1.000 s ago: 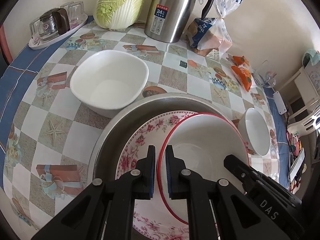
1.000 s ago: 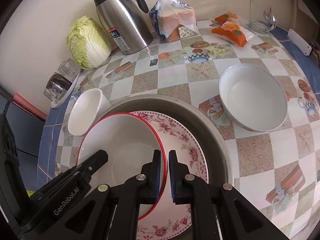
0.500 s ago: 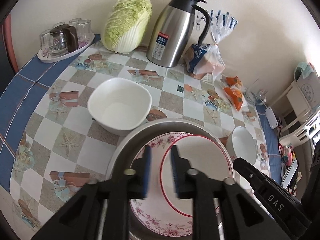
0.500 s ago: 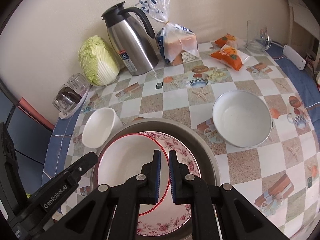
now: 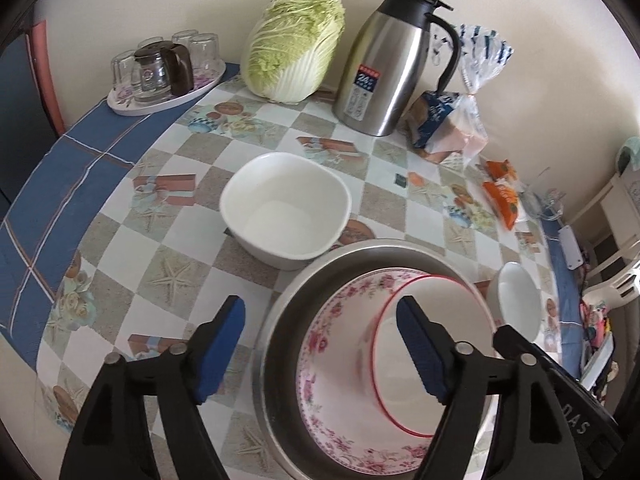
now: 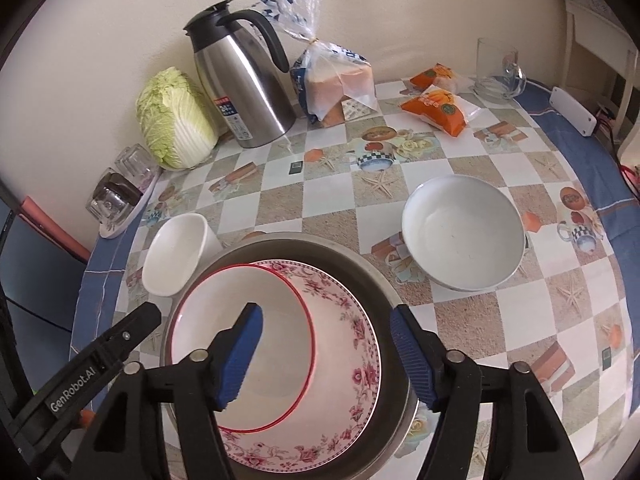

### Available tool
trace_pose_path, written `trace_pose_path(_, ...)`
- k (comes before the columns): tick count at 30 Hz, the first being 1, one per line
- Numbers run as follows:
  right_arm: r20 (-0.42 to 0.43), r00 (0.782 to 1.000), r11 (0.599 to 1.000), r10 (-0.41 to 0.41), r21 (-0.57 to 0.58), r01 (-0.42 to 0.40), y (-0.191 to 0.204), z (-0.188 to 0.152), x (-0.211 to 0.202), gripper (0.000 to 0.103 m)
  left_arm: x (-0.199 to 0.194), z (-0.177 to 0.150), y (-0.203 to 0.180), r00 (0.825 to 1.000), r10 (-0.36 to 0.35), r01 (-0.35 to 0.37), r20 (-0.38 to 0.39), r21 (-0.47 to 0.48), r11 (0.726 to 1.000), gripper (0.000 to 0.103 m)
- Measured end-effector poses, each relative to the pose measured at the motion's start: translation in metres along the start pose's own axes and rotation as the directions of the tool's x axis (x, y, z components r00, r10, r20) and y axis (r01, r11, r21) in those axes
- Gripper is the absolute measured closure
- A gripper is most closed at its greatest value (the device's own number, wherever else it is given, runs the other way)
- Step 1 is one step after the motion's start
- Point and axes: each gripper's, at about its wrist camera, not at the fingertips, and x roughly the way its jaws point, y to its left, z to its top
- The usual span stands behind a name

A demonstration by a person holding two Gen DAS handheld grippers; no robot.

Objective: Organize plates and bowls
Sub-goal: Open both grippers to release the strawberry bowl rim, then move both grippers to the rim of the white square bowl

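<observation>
So on my feeds both tongs are hanging over the stack in the middle of the table (image 6: 460, 152) with nothing in them. The left gripper (image 5: 320, 346) has just been opening its jaws and they stand wide now, blue pads clear of everything, one pad over the tablecloth and the other over the red-rimmed bowl (image 5: 432, 344). Same story on the right gripper (image 6: 326, 354): jaws have just been opening, now spread wide, one pad above the red-rimmed bowl (image 6: 216, 312) and the other out past the metal basin's rim, nothing between them being squeezed. The red-rimmed bowl sits inside the floral plate (image 6: 348, 360), off to one side of it, and the floral plate (image 5: 332, 352) sits inside the metal basin (image 6: 372, 280). In the left view the basin (image 5: 280, 320) has a square white bowl (image 5: 286, 208) just beside it on the far side, so close I can't tell if they touch. A round white bowl (image 6: 462, 232) stands on the other side, near the basin but apart from it. Along the wall there's a cabbage (image 5: 294, 46), a steel thermos jug (image 5: 386, 64), a bag of bread (image 6: 334, 80) and a tray of glasses (image 5: 164, 76).
</observation>
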Motion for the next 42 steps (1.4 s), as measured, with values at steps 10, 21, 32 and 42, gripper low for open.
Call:
trace_pose_path(10,-0.006,1.0,1.0,-0.02,0.017,0.02,-0.005,0.0,0.003,0.016,0.007,-0.002,0.004,0.998,0.065,-0.065,-0.01,0.001,0.998,0.02)
trace_pose_path(21,-0.006,1.0,0.999,-0.024,0.04,0.024,-0.008,0.0,0.004,0.0,0.009,-0.003,0.01,0.995,0.099,-0.099,-0.005,-0.03,0.995,0.008)
trace_pose_path(32,-0.01,0.999,0.999,-0.031,0.04,0.031,-0.009,0.0,0.006,0.0,0.011,-0.003,0.01,0.992,0.127,-0.127,-0.007,0.002,0.992,0.008)
trace_pose_path(42,0.046,0.998,0.999,-0.032,0.013,0.031,-0.002,0.001,-0.006,0.0,0.0,0.004,0.02,0.99,0.138,-0.138,0.034,0.017,0.99,0.008)
